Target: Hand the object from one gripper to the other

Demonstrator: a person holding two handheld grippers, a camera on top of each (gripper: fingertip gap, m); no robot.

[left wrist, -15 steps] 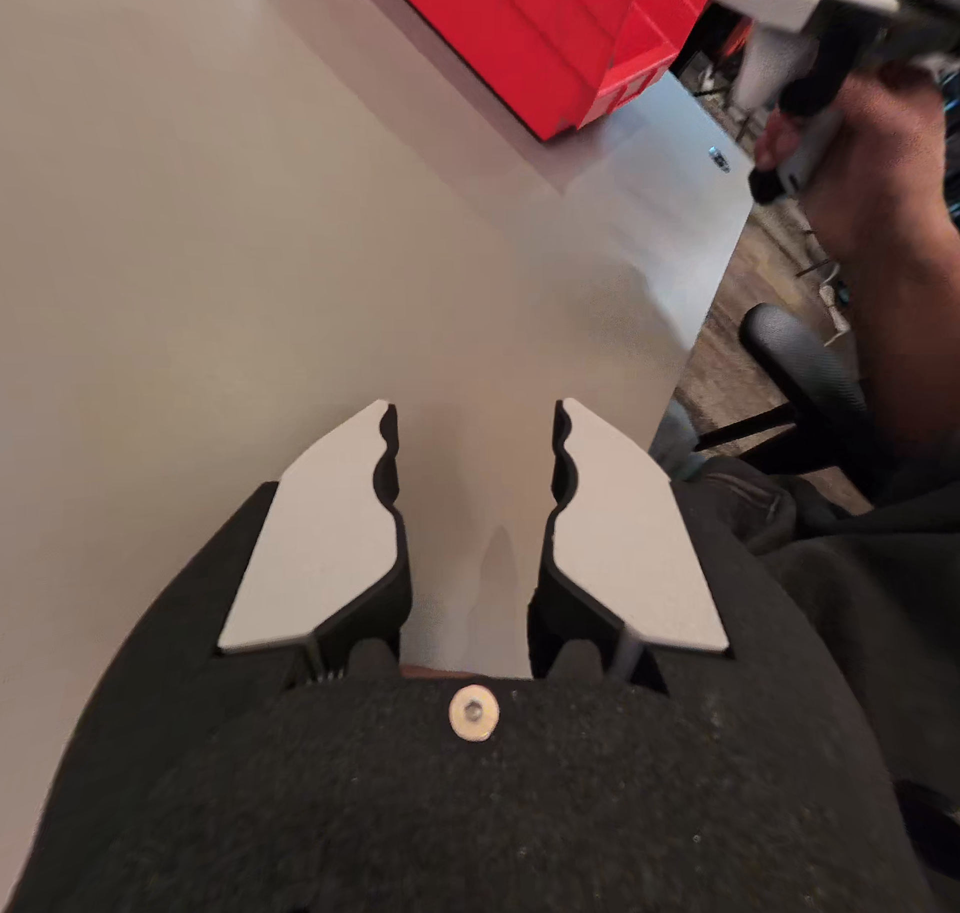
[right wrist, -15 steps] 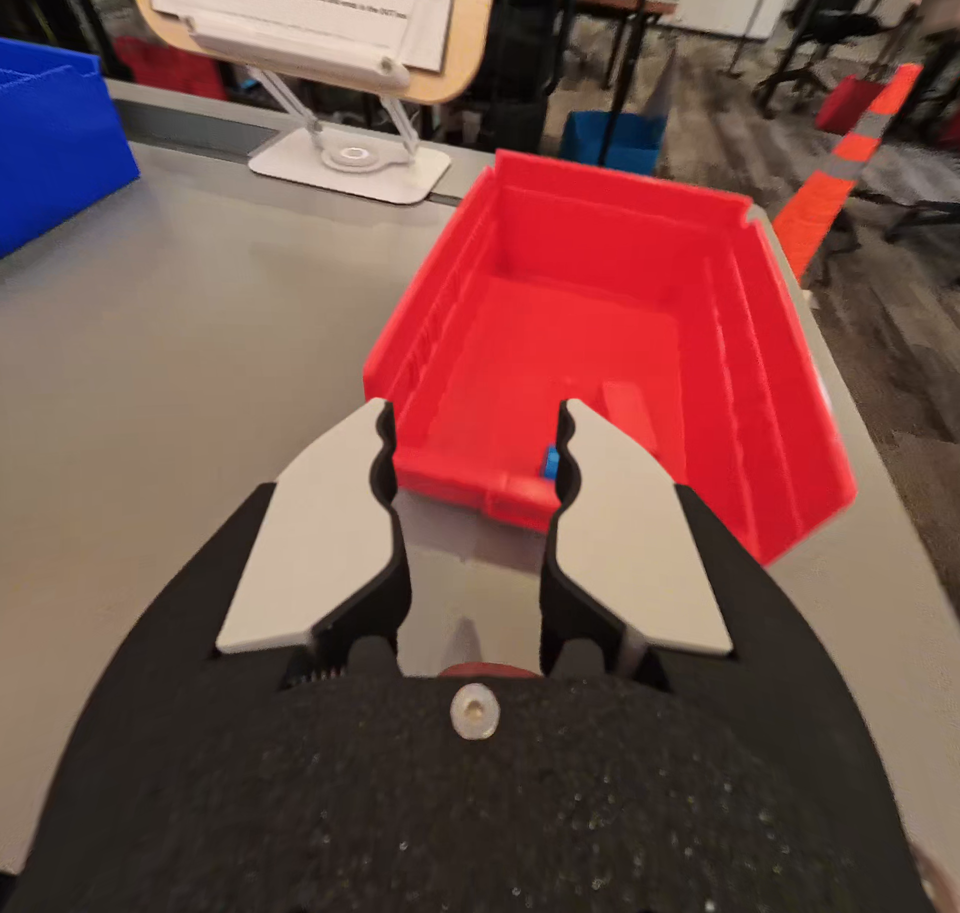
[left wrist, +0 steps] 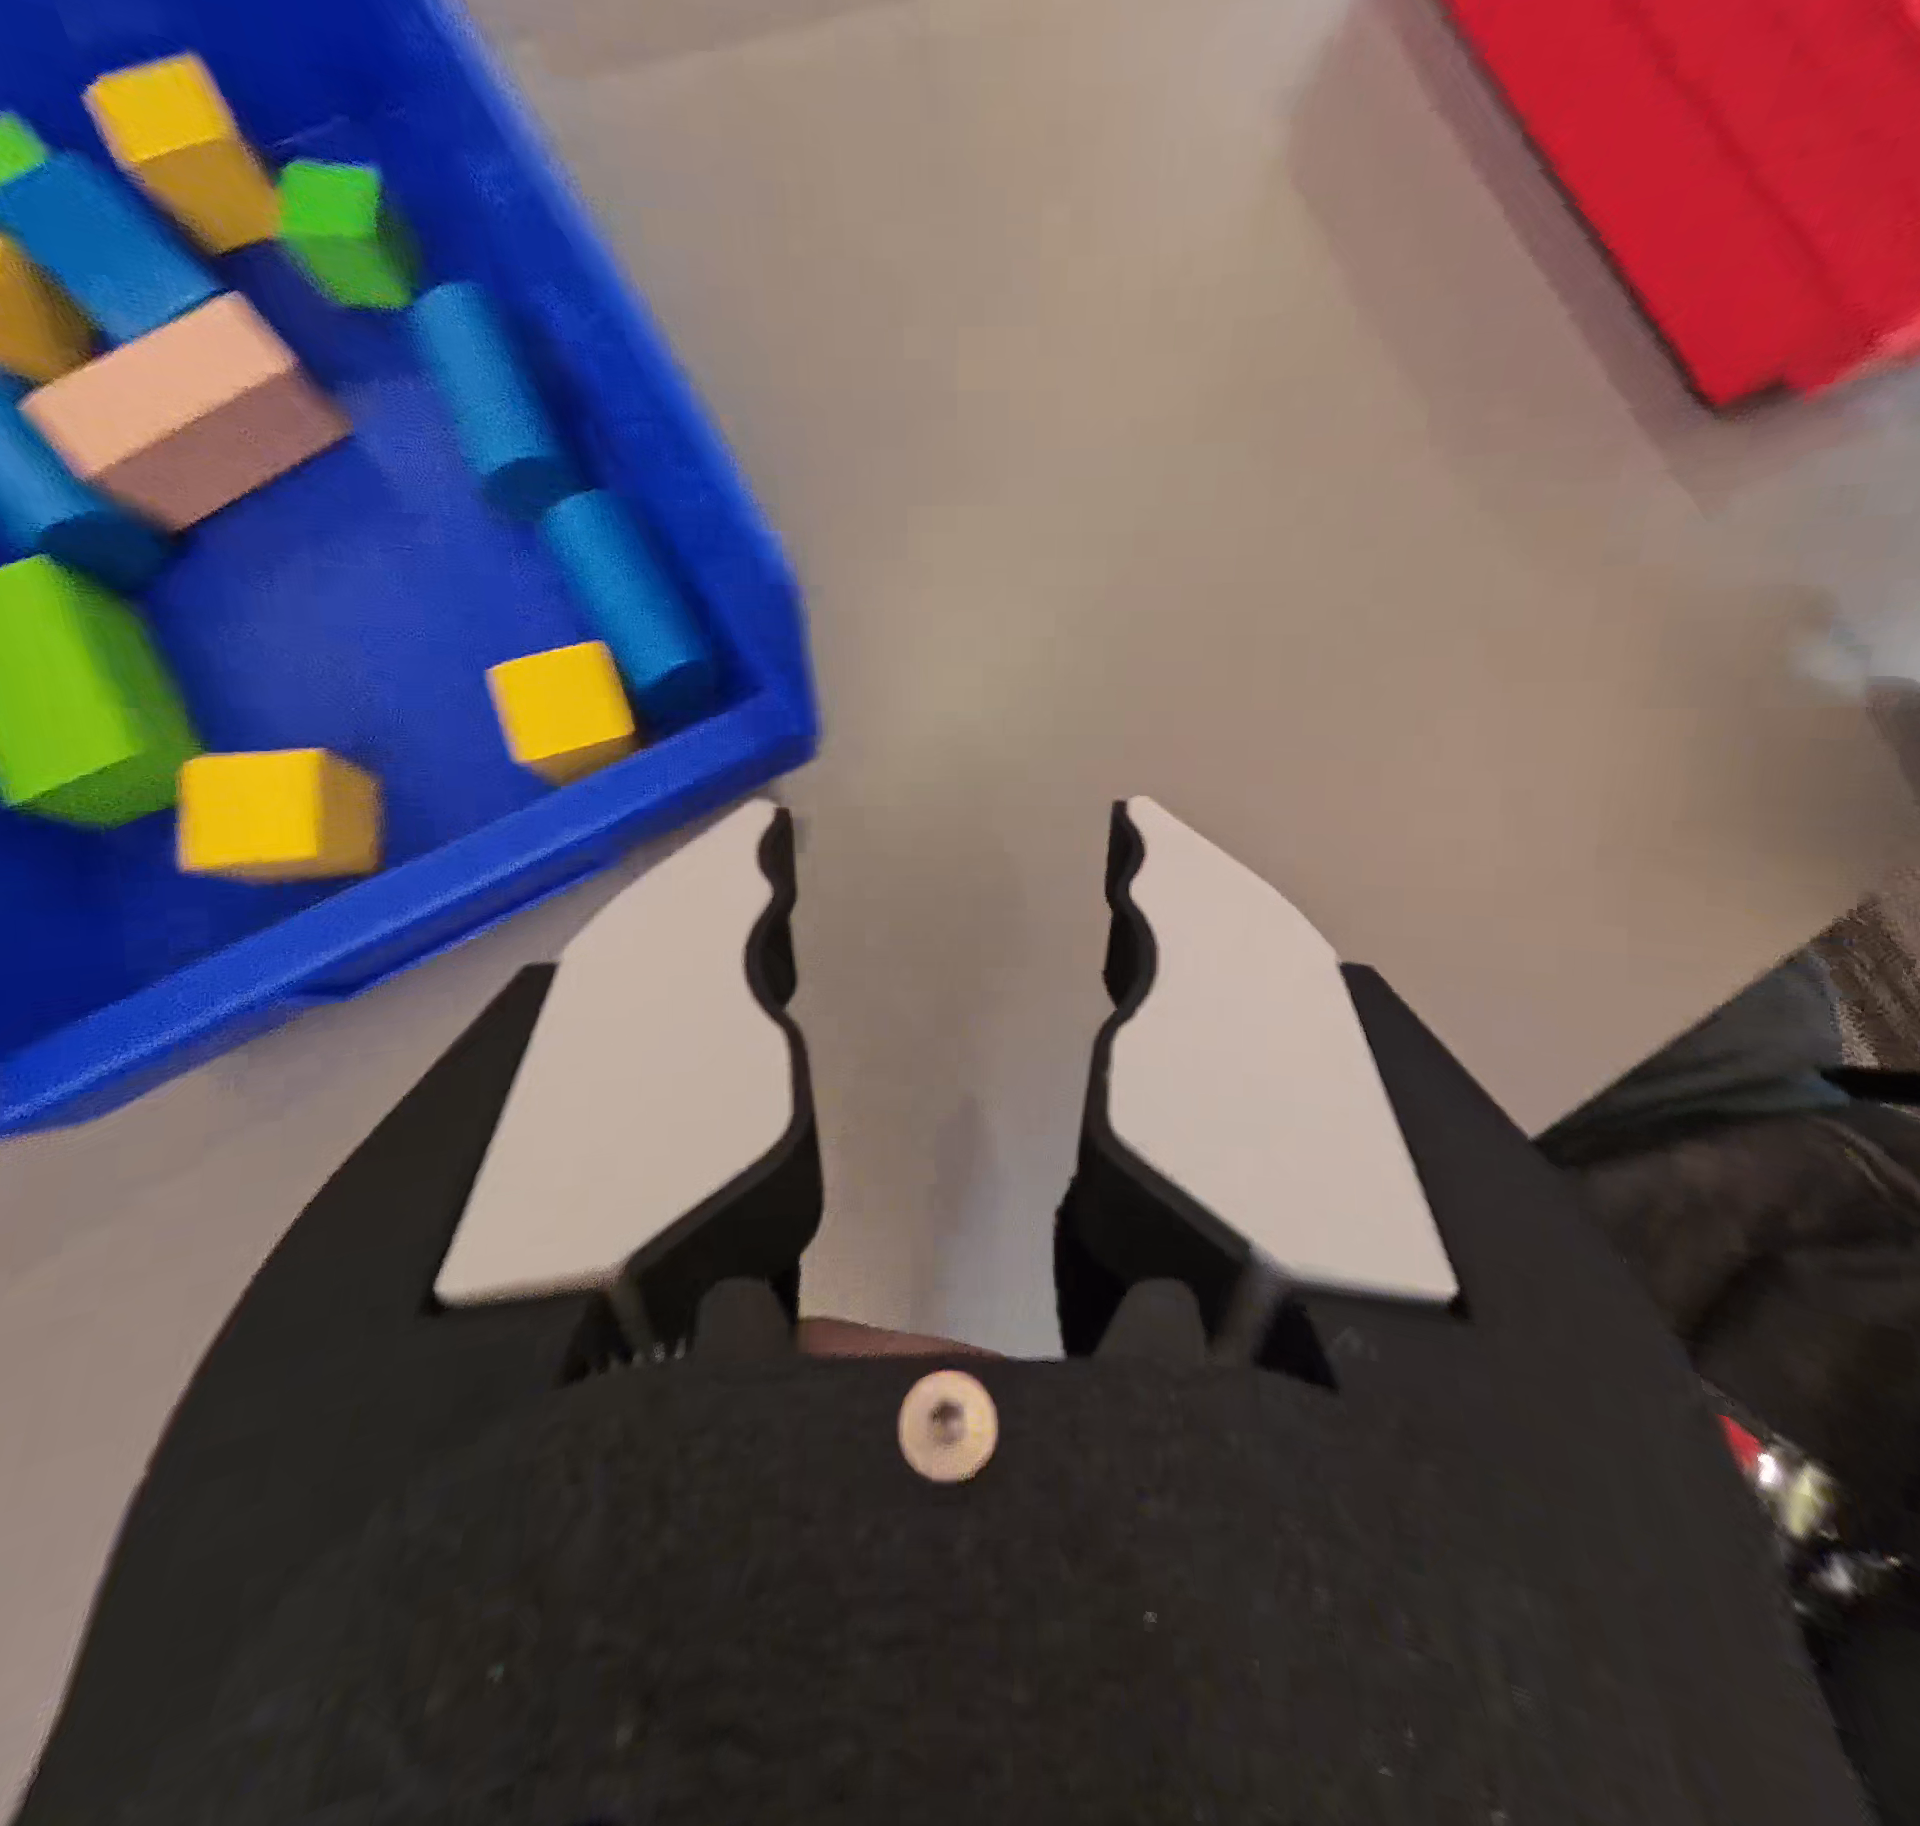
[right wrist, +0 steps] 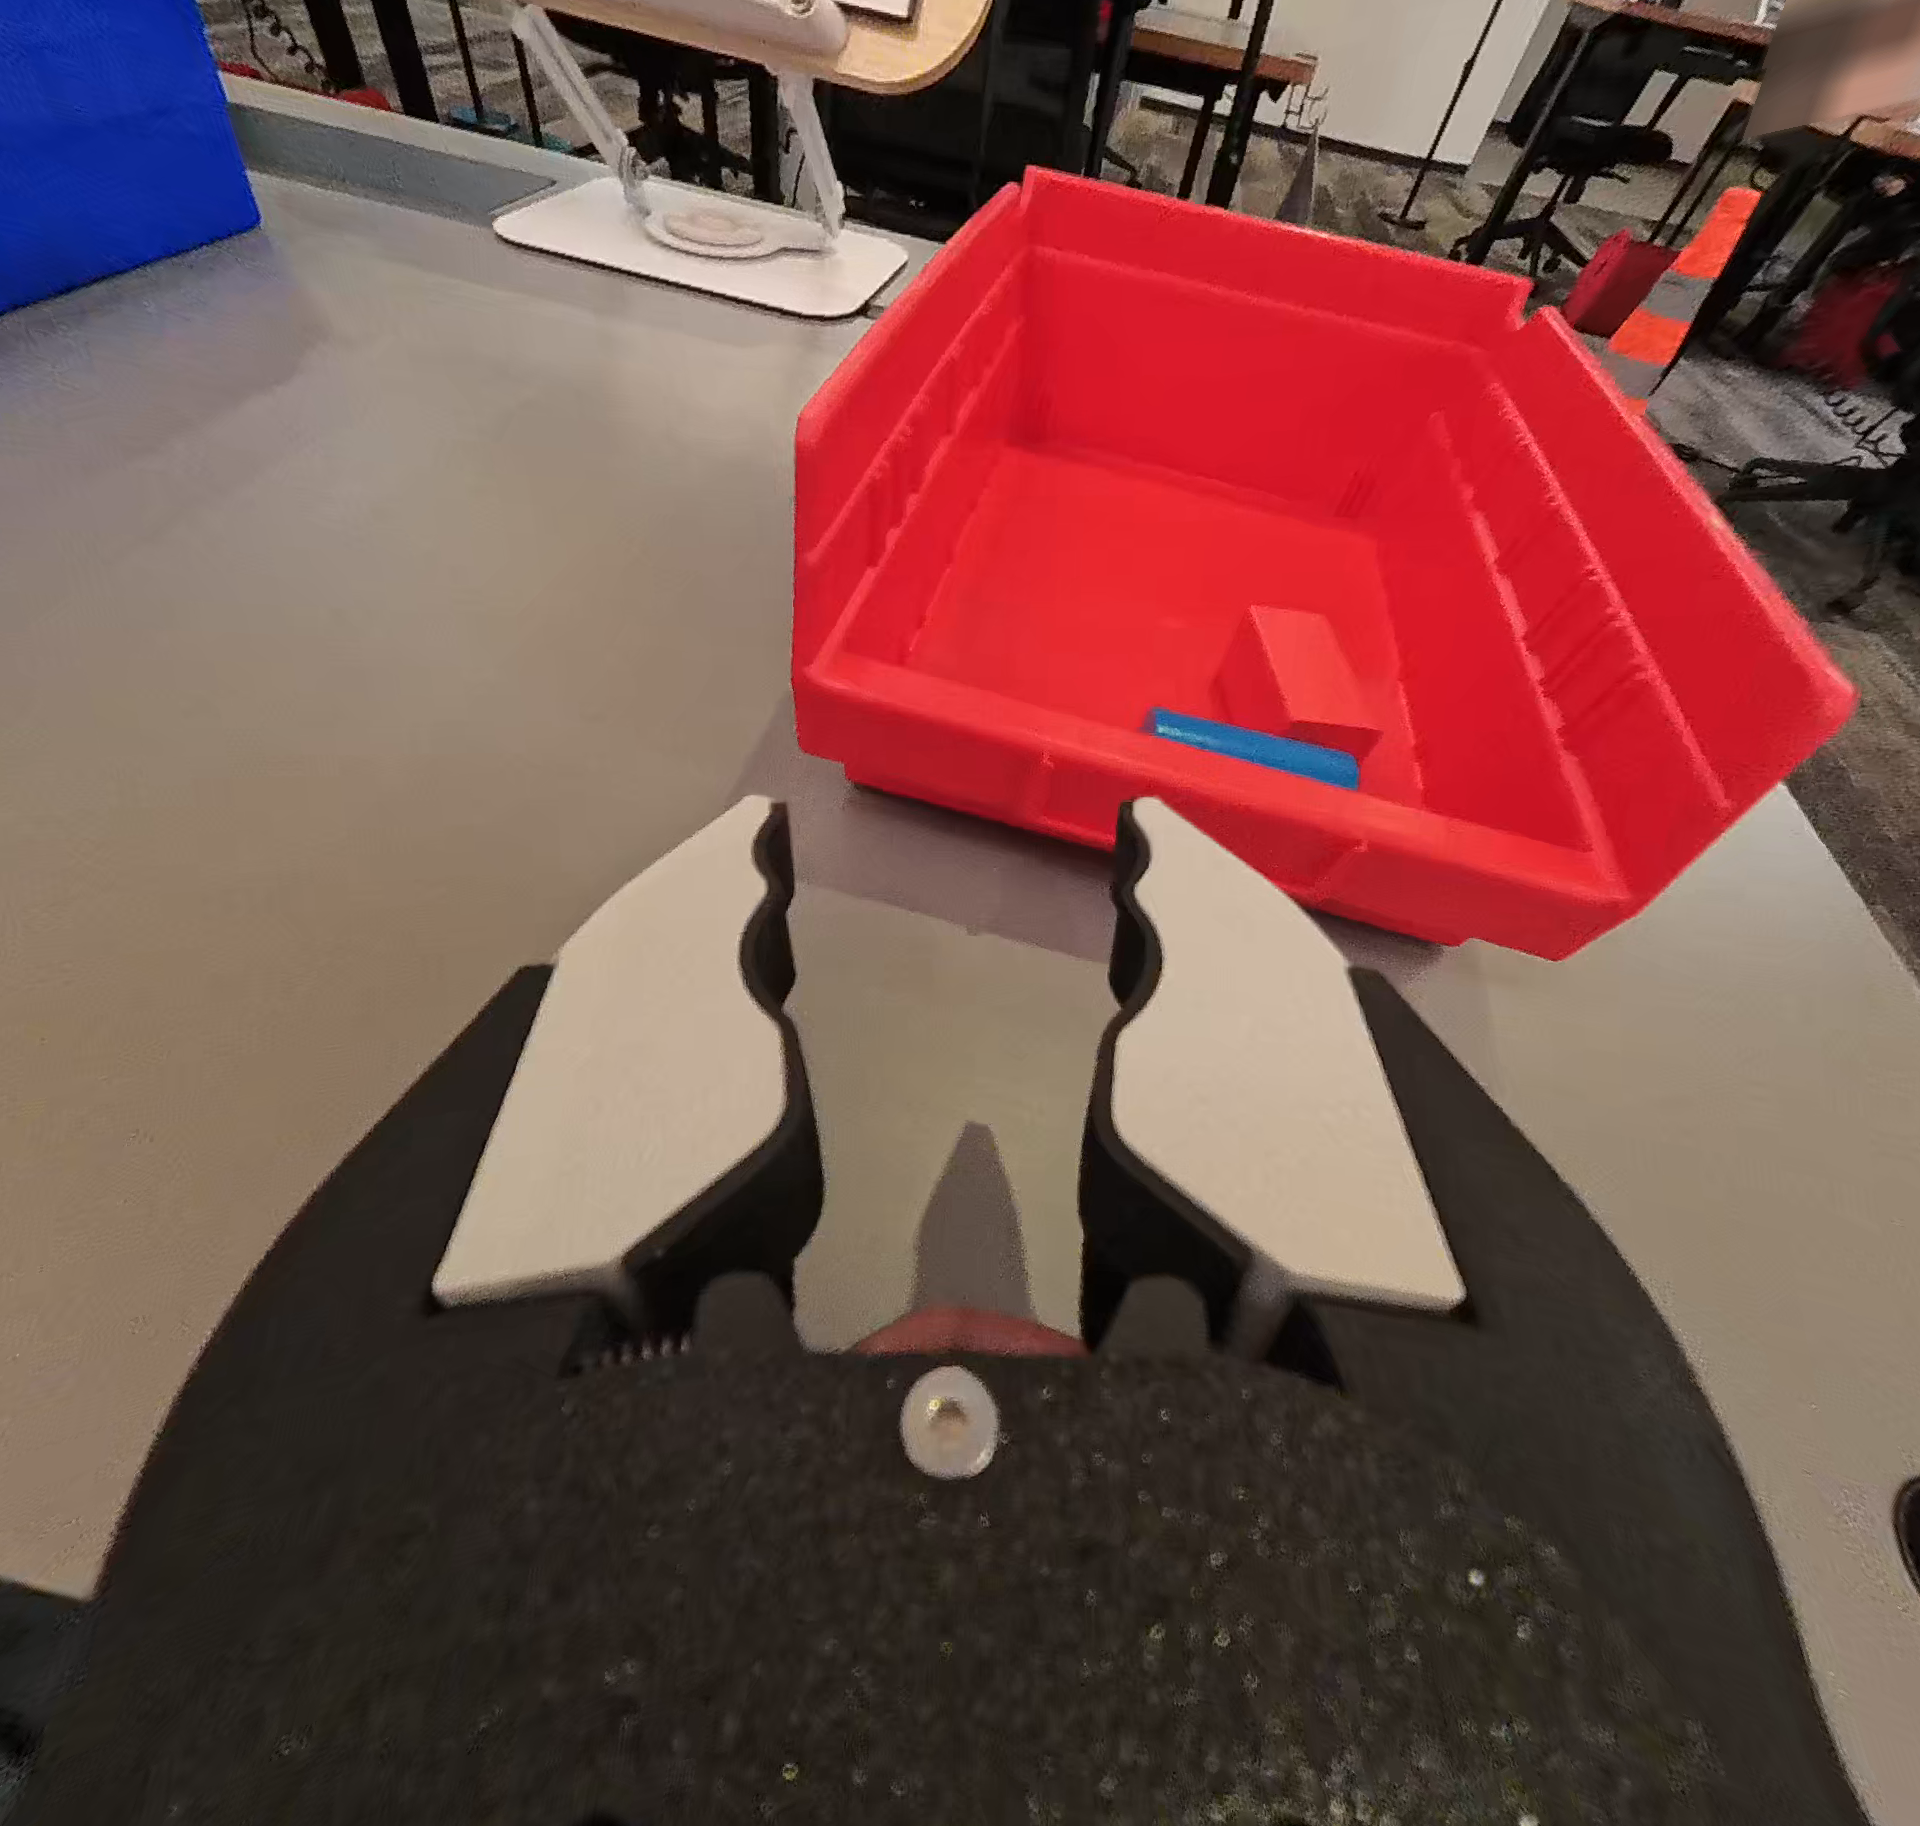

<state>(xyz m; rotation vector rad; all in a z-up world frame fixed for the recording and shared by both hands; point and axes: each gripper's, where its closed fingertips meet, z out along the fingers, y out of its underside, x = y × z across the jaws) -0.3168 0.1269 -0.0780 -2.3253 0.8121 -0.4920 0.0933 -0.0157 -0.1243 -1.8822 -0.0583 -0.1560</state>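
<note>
Above the table (left wrist: pixel 1039 426), both grippers gape empty — left gripper (left wrist: pixel 948 820) (tilted down), right gripper (right wrist: pixel 948 820)

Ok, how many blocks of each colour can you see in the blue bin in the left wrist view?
Yellow blocks: 4 (one darker, cut off at the left edge)
Blue blocks: 4
Green blocks: 3 (one cut off at the edge)
Tan block: 1
Total: 12 visible in the blue bin; the picture is blurred, and more may lie outside it.
</note>
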